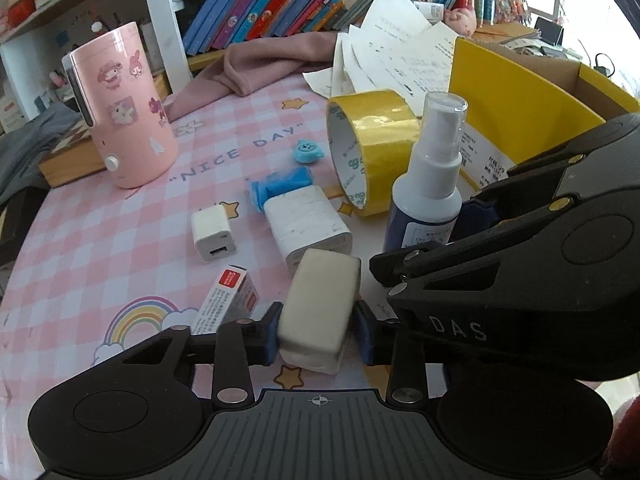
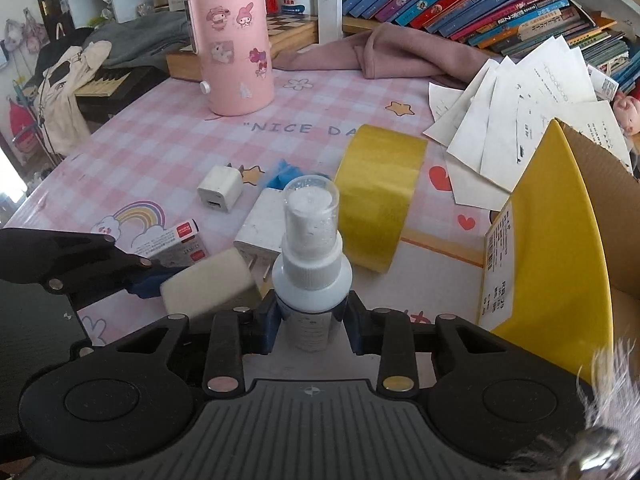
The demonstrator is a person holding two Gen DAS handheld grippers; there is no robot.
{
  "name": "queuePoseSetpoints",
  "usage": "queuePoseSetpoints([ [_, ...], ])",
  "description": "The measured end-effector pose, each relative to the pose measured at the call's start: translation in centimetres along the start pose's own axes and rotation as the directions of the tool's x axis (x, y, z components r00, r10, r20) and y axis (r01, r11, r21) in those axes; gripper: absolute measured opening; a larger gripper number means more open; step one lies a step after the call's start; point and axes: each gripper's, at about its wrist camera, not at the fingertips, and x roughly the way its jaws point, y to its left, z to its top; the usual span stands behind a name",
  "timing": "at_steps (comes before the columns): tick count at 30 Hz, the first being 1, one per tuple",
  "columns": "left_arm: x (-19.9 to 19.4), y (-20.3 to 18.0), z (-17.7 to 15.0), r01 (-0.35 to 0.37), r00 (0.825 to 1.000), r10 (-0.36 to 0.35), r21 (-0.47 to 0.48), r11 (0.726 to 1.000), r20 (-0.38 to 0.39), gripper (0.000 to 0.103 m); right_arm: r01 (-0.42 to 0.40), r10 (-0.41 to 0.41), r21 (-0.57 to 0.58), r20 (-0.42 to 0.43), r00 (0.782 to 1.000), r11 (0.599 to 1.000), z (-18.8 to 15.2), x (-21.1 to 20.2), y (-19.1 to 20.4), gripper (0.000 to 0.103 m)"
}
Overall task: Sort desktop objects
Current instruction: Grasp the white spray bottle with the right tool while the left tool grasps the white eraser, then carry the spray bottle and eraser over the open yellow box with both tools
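Sorting step: both tools loaded at once; pick-up appears done, transfer to the box (image 2: 560,216) pending.
Left tool (image 1: 316,330): pinching a white eraser (image 1: 320,304) between its blue pads, held tilted just above the table (image 1: 120,248).
Right tool (image 2: 312,320): pinching a spray bottle (image 2: 312,264) low on its body; bottle upright, clear cap on.
Box: yellow cardboard, open, at the right edge of the table, near the right tool.
Remaining items: small charger (image 1: 212,236), larger charger (image 1: 308,224), red-and-white carton (image 1: 230,300), tape roll (image 1: 368,148), blue wrapper (image 1: 280,188), blue clip (image 1: 308,151), all on the table.
Next move, judged: carry each item over the box wall, bottle first since it is nearer; keep it upright and clear of the tape roll.
Risk, judged: tools are close together and may collide.
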Motion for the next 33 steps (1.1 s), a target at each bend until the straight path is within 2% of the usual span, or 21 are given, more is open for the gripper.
queuePoseSetpoints([
  [4, -0.7, 0.1, -0.1, 0.004, 1.0, -0.004, -0.011, 1.0, 0.015, 0.026, 0.0, 0.0, 0.004, 0.04, 0.999, 1.0, 0.0, -0.9, 0.0, 0.031],
  [10, -2.8, 0.2, -0.3, 0.011, 0.998, -0.009, -0.032, 0.999, 0.054, 0.026, 0.007, -0.008, 0.013, 0.076, 0.997, 1.0, -0.2, -2.4, -0.2, 0.031],
  [20, -9.7, 1.7, -0.8, 0.009, 0.982, 0.017, -0.134, 0.991, 0.189, 0.025, 0.019, -0.03, 0.057, 0.19, 0.981, 0.998, -1.0, -8.0, -0.4, 0.031],
  [29, -16.2, 0.8, -2.0, -0.004, 0.955, 0.036, -0.108, 0.994, 0.295, 0.026, 0.024, -0.02, -0.009, 0.289, 0.957, 1.0, -3.4, -14.2, 1.8, 0.031],
  [33, -17.6, 0.1, -3.2, 0.006, 0.955, 0.019, -0.086, 0.996, 0.296, 0.025, 0.026, -0.028, 0.009, 0.29, 0.957, 1.0, -4.6, -15.7, 2.5, 0.031],
])
